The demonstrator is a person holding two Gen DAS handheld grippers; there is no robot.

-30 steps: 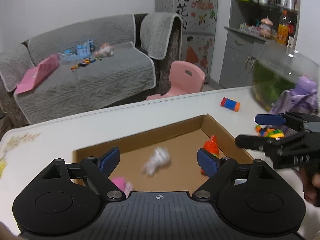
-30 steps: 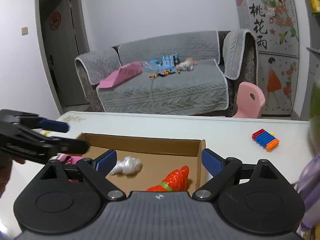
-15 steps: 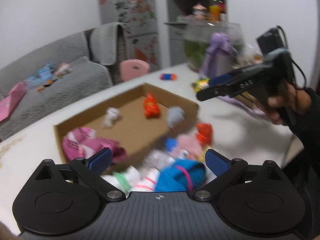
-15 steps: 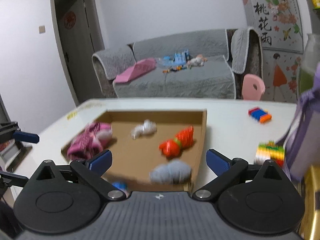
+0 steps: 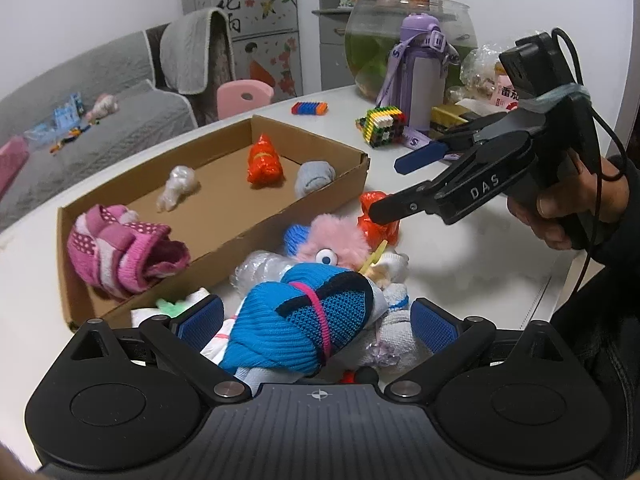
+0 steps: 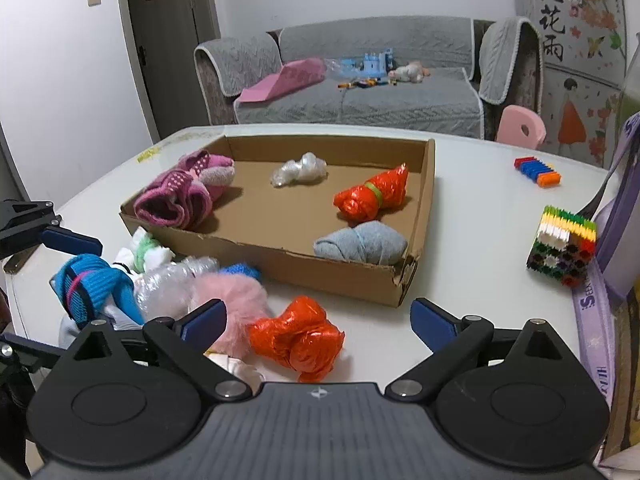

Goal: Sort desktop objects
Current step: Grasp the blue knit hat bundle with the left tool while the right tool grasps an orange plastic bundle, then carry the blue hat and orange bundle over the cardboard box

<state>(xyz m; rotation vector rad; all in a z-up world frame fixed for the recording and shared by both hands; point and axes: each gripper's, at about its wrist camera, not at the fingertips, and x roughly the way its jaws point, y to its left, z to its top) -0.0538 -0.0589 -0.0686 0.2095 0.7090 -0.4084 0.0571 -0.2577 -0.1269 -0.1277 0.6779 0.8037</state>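
On the white desk [image 6: 472, 200], cardboard box [image 6: 428, 184] holding pink sock [image 6: 180, 196], clear bag, orange bundle [image 6: 372, 196], grey roll. Left wrist view alone: fish bowl [image 5: 400, 36], purple bottle [image 5: 424, 80], a hand [image 5: 560, 208] gripping the right claw [image 5: 394, 188]. Right wrist view alone: door, loose orange bag [image 6: 298, 338] between that claw's closing, unpressed pads. Left claw [image 5: 316, 318]: tilted down, spread wide astride blue knit bundle [image 5: 296, 320], not touching.
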